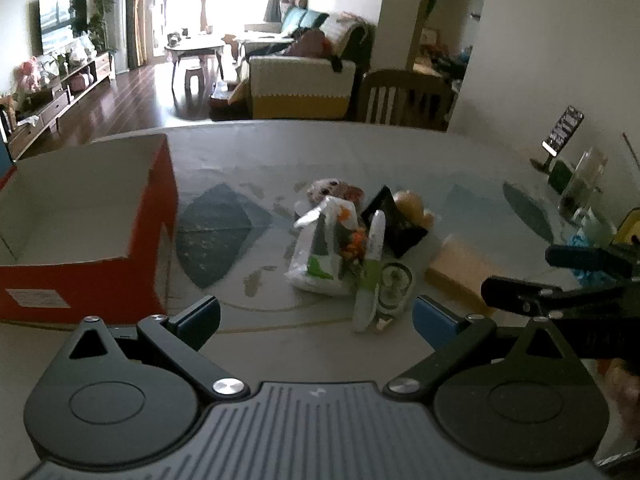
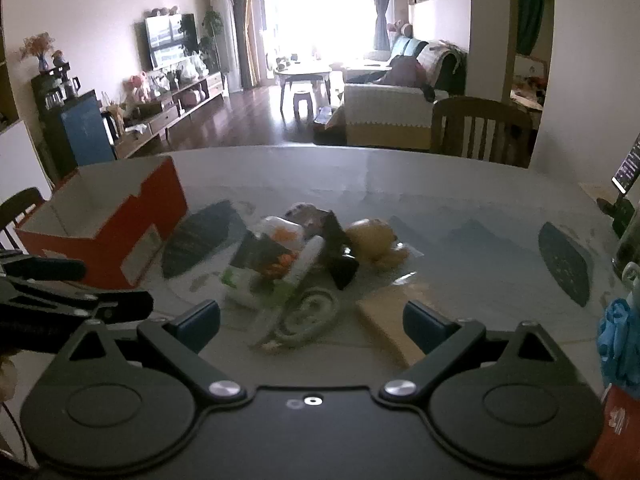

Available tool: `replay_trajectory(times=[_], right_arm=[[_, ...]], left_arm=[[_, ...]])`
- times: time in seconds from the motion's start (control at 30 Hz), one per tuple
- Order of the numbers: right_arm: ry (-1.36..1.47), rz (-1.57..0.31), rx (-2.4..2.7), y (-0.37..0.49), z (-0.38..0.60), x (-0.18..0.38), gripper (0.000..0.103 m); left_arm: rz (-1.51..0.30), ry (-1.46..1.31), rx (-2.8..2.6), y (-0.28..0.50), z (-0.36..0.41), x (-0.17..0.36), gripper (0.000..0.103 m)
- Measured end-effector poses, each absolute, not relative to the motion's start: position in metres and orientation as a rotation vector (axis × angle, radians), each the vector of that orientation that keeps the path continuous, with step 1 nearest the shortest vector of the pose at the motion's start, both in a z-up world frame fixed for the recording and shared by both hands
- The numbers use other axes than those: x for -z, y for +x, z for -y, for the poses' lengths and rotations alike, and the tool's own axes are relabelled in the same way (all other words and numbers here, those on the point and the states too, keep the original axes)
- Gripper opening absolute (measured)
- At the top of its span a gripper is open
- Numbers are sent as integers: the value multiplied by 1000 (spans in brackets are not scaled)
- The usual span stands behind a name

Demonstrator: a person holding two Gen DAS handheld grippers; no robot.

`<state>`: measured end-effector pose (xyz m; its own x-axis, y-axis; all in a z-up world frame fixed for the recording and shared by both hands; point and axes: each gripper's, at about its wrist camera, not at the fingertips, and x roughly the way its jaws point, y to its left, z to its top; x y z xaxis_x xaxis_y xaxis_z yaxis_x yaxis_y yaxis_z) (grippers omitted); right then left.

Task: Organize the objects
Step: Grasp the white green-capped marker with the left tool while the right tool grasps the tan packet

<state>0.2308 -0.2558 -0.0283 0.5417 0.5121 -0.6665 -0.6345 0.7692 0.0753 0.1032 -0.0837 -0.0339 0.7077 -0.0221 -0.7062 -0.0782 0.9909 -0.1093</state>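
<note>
A heap of small items lies mid-table: a white and green packet (image 1: 320, 256), a white and green tube (image 1: 370, 272), a clear round lid or roll (image 1: 394, 286), a black packet (image 1: 394, 220), a brownish plush toy (image 1: 412, 206) and a flat tan block (image 1: 460, 268). An open red box (image 1: 92, 240) stands to the left, and nothing shows inside it. My left gripper (image 1: 316, 320) is open just short of the heap. My right gripper (image 2: 312, 322) is open too, above the coiled roll (image 2: 310, 312) and beside the tan block (image 2: 394, 320). Neither gripper holds anything.
A phone on a stand (image 1: 560, 136), a glass jar (image 1: 582, 184) and blue gloves (image 2: 618, 344) crowd the table's right edge. A wooden chair (image 2: 478, 128) stands behind the far edge. The red box (image 2: 120, 228) occupies the left side. The table (image 1: 300, 152) has a patterned cloth.
</note>
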Motion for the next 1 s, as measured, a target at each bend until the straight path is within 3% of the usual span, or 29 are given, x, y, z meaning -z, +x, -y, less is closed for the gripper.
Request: replay_trajectory(times=[0.73,0.87,1.0], right_arm=[[-420,-817,-745,321,278,104,98],[-444,-836,-760,334,275,114,98],[-456,-861,-795,344,273,121,98]], left_arm=[[-875,-32,17,180,153,98,101],[-899,-46,-15,192,151,107,92],[-910,-103,-43,203,140,108,77]])
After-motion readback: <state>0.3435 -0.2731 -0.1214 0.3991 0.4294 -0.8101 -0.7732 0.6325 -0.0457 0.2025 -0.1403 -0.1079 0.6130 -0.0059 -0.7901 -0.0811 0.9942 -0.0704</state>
